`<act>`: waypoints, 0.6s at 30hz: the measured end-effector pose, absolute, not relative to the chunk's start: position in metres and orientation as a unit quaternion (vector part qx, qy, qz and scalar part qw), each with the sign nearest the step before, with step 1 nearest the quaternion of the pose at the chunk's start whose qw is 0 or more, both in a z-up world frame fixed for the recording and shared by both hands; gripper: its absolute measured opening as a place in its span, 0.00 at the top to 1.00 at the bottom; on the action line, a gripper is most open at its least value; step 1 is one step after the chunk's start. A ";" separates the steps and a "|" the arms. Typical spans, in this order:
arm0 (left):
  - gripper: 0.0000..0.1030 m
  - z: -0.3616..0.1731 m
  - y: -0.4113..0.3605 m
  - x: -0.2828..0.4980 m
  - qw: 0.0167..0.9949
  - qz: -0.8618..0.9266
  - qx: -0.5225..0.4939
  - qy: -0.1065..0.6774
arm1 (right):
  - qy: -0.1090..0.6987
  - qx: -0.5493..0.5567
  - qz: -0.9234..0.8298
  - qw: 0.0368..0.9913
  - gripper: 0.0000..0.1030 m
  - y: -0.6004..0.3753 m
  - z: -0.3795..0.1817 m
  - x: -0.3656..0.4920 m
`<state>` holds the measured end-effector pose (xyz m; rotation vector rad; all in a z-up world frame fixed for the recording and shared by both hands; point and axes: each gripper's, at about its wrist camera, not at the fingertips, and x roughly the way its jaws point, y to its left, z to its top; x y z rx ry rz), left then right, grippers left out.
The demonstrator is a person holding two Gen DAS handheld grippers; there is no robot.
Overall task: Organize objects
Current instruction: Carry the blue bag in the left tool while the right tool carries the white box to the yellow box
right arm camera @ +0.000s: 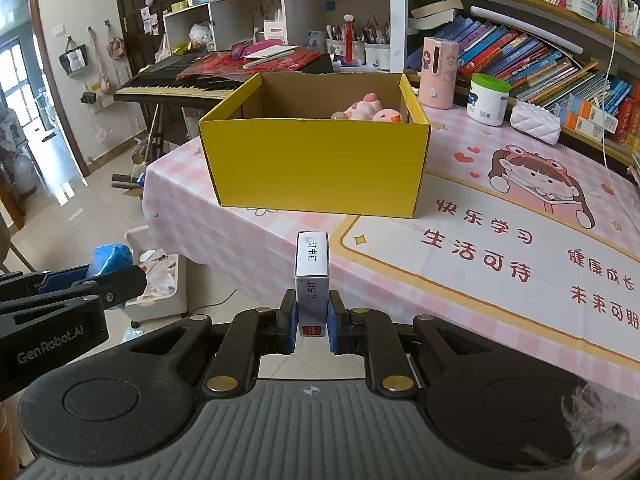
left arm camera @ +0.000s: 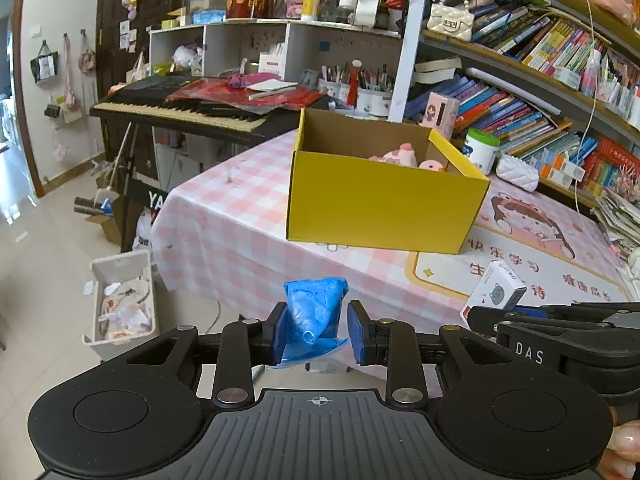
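Observation:
A yellow cardboard box (left arm camera: 384,200) (right arm camera: 316,164) stands open on the pink checked table, with pink plush toys (left arm camera: 404,156) (right arm camera: 366,110) inside at its right end. My left gripper (left arm camera: 317,330) is shut on a blue plastic packet (left arm camera: 314,312), held near the table's front edge, short of the box. My right gripper (right arm camera: 312,322) is shut on a small white box (right arm camera: 312,276) with printed characters, held over the table's front edge, in front of the yellow box. The small white box also shows in the left wrist view (left arm camera: 494,290). The blue packet shows in the right wrist view (right arm camera: 110,258).
A white bin (left arm camera: 120,300) with scraps stands on the floor left of the table. A keyboard (left arm camera: 180,114) stands behind the table. A pink dispenser (right arm camera: 438,72), a white tub (right arm camera: 488,98) and a white pouch (right arm camera: 534,122) stand by the bookshelves at the right.

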<state>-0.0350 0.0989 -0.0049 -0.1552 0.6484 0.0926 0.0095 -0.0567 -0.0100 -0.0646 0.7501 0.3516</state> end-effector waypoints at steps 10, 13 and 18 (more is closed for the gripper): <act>0.71 -0.005 0.097 -0.015 0.946 0.044 -0.066 0.315 | 0.367 -0.029 0.172 0.913 0.87 -0.053 -0.009 0.029; 0.71 -0.001 0.096 -0.002 0.948 0.049 -0.063 0.309 | 0.366 -0.029 0.176 0.913 0.87 -0.053 -0.007 0.045; 0.71 0.009 0.092 0.026 0.954 0.056 -0.054 0.291 | 0.340 -0.030 0.184 0.922 0.87 -0.055 0.005 0.078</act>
